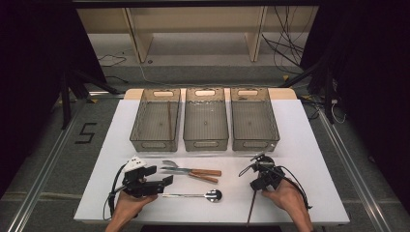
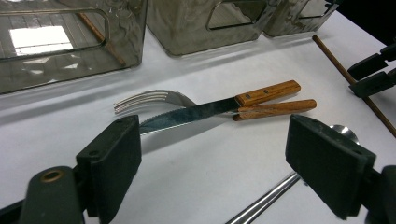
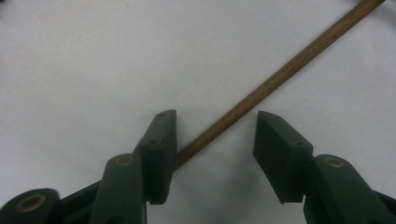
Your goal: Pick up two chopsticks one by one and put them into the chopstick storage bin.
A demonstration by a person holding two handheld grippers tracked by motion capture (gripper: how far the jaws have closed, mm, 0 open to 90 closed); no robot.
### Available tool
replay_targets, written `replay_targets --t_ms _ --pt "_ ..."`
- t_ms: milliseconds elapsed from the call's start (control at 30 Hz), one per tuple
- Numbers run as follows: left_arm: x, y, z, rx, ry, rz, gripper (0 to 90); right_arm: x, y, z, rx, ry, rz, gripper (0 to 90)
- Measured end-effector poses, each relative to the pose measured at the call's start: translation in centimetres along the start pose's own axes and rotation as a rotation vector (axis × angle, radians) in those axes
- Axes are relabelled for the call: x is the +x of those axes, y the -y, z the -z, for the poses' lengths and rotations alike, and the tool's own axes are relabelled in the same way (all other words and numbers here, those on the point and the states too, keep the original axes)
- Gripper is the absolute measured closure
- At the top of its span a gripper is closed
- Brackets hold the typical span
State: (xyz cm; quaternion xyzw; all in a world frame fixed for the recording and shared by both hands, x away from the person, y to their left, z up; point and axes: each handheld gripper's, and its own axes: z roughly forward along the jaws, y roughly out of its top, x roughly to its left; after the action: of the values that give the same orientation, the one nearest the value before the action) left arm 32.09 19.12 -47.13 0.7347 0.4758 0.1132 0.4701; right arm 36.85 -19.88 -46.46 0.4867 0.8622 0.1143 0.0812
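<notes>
A thin brown wooden stick [image 3: 280, 74] lies on the white table [image 1: 300, 135], slanting between the jaws of my right gripper [image 3: 215, 140]. It touches the left pad while the right pad stands clear of it, so this gripper is open. From above, the right gripper [image 1: 258, 181] points down over the stick [image 1: 251, 210] near the front edge. My left gripper [image 2: 212, 158] is open wide just above the table, with a metal spoon's handle [image 2: 266, 200] under it. A fork [image 2: 144, 100] and a wooden-handled knife [image 2: 210, 109] lie crossed beyond it.
Three clear grey bins stand in a row at the back: left [image 1: 155, 140], middle [image 1: 206, 141] and right [image 1: 255, 141]. The left bin holds another brown stick [image 1: 168, 116]. The spoon [image 1: 193, 195] lies near the front edge, with the fork and knife [image 1: 193, 172] behind it.
</notes>
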Motion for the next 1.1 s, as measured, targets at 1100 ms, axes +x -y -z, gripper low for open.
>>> replay_targets --t_ms 1100 --pt "0.16 0.29 -0.50 0.022 0.008 0.007 18.3 -0.06 -0.33 0.33 0.021 -0.034 0.076 85.4"
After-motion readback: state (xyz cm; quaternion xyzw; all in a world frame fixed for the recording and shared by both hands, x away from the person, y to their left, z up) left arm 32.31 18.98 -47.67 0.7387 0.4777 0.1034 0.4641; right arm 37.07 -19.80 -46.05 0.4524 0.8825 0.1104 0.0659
